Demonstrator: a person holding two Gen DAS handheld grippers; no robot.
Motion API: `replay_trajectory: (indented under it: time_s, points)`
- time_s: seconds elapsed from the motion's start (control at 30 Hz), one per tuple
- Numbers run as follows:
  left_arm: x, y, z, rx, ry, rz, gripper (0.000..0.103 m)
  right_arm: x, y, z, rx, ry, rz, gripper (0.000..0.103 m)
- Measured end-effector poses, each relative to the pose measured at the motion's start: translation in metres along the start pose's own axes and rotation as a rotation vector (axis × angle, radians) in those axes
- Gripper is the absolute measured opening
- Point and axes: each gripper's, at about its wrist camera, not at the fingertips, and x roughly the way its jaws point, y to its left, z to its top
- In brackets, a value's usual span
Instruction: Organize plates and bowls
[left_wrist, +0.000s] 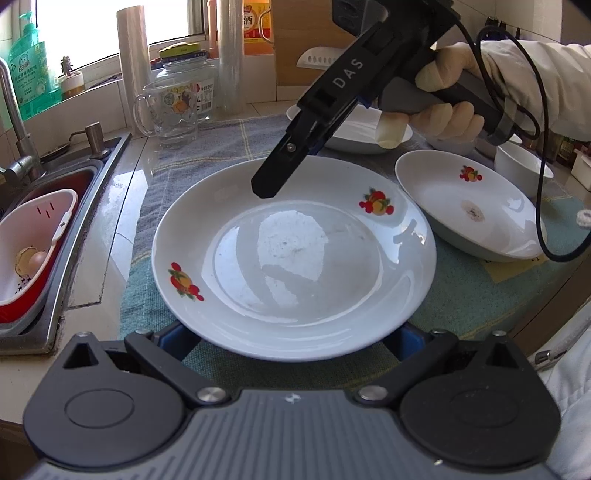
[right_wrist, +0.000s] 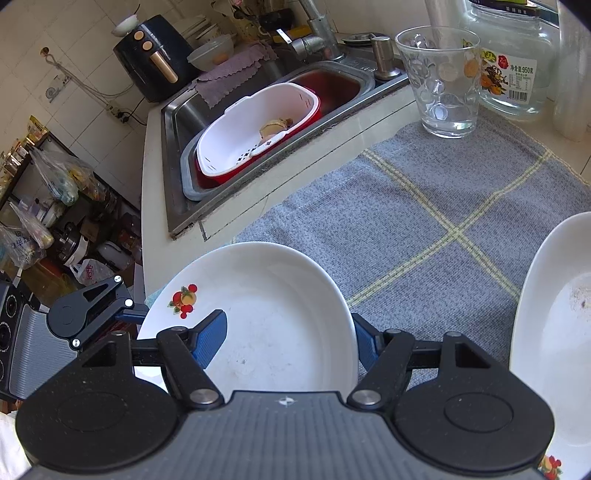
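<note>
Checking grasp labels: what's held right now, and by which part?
The right hand-held gripper grips the fruit-print plate by its rim, one pad inside, one outside.

At the bottom of the frame the right gripper (right_wrist: 288, 341) has its blue pads on either side of a white fruit-print plate (right_wrist: 266, 317); whether they press its rim cannot be told. At lower left the left gripper (right_wrist: 88, 314) meets the same plate. Both sit over a grey checked cloth (right_wrist: 424, 206). A second plate (right_wrist: 554, 332) fills the right edge. A glass cup (right_wrist: 439, 81) stands upper right, and a white colander (right_wrist: 255, 129) lies in the sink (right_wrist: 184, 110) above centre.
</note>
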Motion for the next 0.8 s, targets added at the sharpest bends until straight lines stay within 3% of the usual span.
replay_trajectory:
  time_s: [0.8]
  points:
    - [0.037,0.058,0.056,0.107,-0.042,-0.083,0.102,-0.009,-0.041,0.05,0.077,-0.121,-0.12,0.076]
